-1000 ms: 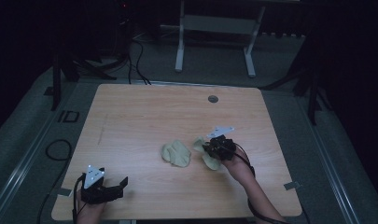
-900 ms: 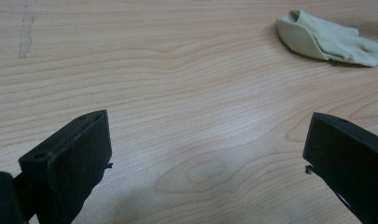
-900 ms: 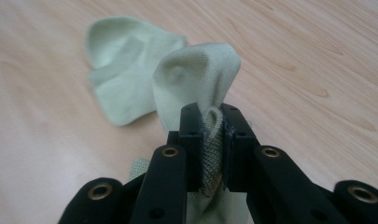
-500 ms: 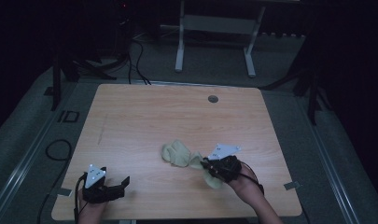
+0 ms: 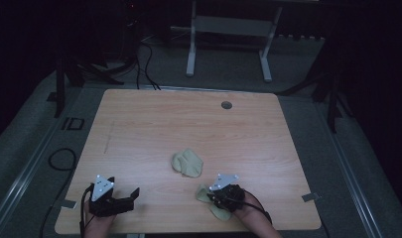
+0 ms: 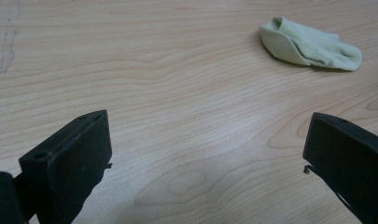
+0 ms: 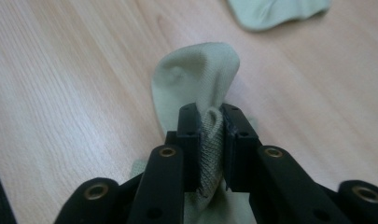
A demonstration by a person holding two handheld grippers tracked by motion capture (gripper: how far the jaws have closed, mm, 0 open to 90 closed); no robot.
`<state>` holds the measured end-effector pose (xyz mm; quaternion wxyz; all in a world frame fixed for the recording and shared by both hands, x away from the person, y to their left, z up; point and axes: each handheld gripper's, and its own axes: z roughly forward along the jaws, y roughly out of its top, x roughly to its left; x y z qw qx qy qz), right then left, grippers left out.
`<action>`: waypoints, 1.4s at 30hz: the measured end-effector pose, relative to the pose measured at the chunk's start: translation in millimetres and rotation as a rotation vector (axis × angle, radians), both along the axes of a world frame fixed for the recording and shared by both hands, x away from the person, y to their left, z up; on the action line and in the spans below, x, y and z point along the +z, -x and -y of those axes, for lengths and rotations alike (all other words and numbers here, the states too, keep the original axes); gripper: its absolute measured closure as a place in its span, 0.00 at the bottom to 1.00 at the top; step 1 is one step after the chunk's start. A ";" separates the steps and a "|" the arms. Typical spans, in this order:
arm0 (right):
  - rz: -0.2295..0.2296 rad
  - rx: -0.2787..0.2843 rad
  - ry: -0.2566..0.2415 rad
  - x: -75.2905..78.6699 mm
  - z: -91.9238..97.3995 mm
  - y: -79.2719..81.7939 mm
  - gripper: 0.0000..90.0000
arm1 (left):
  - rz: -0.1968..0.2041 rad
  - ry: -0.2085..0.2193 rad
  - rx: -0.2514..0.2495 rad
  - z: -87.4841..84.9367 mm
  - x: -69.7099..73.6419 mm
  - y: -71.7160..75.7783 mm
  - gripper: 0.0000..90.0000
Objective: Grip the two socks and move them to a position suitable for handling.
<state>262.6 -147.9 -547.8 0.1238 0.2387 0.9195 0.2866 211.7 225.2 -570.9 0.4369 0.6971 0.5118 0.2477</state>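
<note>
Two pale green socks are on the wooden table (image 5: pixel 154 124). One sock (image 5: pixel 187 162) (image 6: pixel 310 44) (image 7: pixel 270 11) lies folded near the middle. The second sock (image 5: pixel 219 212) (image 7: pixel 196 74) is pinched at a bunched fold between the pads of my right gripper (image 5: pixel 212 199) (image 7: pixel 211 121), low by the front edge. Its jaws have just eased open slightly, and the cloth is still squeezed between them. My left gripper (image 5: pixel 130 197) (image 6: pixel 207 140) rests at the front left, open wide with bare wood between its jaws.
A round cable hole (image 5: pixel 226 105) sits near the table's far edge. Beyond the table stands a white frame (image 5: pixel 228 44), with cables (image 5: pixel 139 54) on the floor. The table's front edge runs right below both hands.
My right gripper has pulled its sock away from the other sock, toward the front edge and a little lower. The left gripper has stayed put.
</note>
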 end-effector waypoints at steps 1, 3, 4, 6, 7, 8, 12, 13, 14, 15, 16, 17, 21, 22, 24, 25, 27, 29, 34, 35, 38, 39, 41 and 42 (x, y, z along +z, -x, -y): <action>-0.005 -0.003 0.006 -3.8 -0.5 0.9 0.86 | 0.002 -0.003 0.002 0.4 0.2 0.2 0.01; 0.011 -0.013 -0.012 -6.3 0.0 3.4 0.83 | 0.002 -0.003 -0.001 1.8 0.6 0.4 0.01; 0.015 -0.018 -0.013 -6.8 -0.2 4.7 0.81 | 0.002 -0.009 0.000 2.9 0.6 0.4 0.01; 0.030 -0.018 -0.012 -7.7 -1.2 8.2 0.76 | 0.008 -0.012 -0.011 5.6 1.2 -0.1 0.01; 0.032 -0.018 -0.015 -8.0 -1.3 9.1 0.72 | 0.011 -0.020 -0.012 7.3 1.6 -0.2 0.01; 0.029 -0.019 -0.022 -8.4 -0.7 9.1 0.69 | 0.014 -0.026 -0.017 8.7 2.2 -0.2 0.01; -0.008 0.002 -0.052 -10.1 2.8 8.0 0.55 | 0.017 -0.016 -0.049 16.6 3.6 0.5 0.01; -0.009 0.008 -0.053 -10.4 2.5 8.4 0.52 | 0.017 -0.015 -0.063 19.2 3.5 0.4 0.01; -0.012 0.011 -0.053 -10.5 1.9 8.4 0.49 | 0.015 -0.023 -0.073 22.8 3.2 0.1 0.01; -0.019 0.012 -0.053 -10.6 0.9 8.8 0.46 | 0.010 -0.028 -0.092 26.6 3.2 -0.4 0.01; -0.016 0.016 -0.050 -10.8 -0.2 9.1 0.44 | 0.004 -0.031 -0.113 30.9 3.2 -0.9 0.01; -0.018 0.019 -0.048 -10.9 -1.2 9.6 0.41 | -0.001 -0.039 -0.131 35.8 3.2 -1.1 0.01; -0.028 0.037 -0.048 -6.2 -2.3 11.6 0.30 | -0.001 -0.050 -0.221 56.4 5.8 -0.6 0.01; -0.024 0.042 -0.054 -3.5 -2.0 13.6 0.27 | -0.008 -0.048 -0.244 61.6 6.8 -0.9 0.01; -0.024 0.053 -0.076 3.4 -0.3 17.5 0.29 | -0.001 -0.036 -0.278 71.9 8.0 -0.1 0.06; -0.029 0.056 -0.081 5.8 0.7 18.8 0.33 | -0.002 -0.038 -0.303 77.2 8.9 0.1 0.07; -0.035 0.052 -0.102 11.0 3.8 21.6 0.39 | 0.005 -0.028 -0.352 88.1 11.1 1.2 0.12; -0.041 0.054 -0.112 14.0 6.9 24.8 0.45 | 0.008 -0.035 -0.404 99.9 13.6 2.1 0.18; -0.042 0.028 -0.100 13.6 11.8 29.9 0.55 | 0.015 -0.042 -0.562 127.3 17.1 2.5 0.56; -0.048 0.027 -0.097 12.5 11.9 30.2 0.56 | 0.014 -0.051 -0.589 132.7 16.7 2.2 0.64; -0.063 0.020 -0.092 9.3 11.8 29.4 0.57 | 0.000 -0.062 -0.642 147.7 15.0 -0.2 0.79; -0.062 0.018 -0.091 8.6 11.4 29.3 0.58 | -0.011 -0.077 -0.654 152.4 14.4 -1.7 0.83; -0.064 0.017 -0.093 7.9 10.1 29.0 0.60 | -0.022 -0.093 -0.669 160.0 12.0 -5.5 0.91; -0.063 0.017 -0.092 8.0 9.2 29.0 0.62 | -0.033 -0.092 -0.676 163.4 10.6 -7.8 0.94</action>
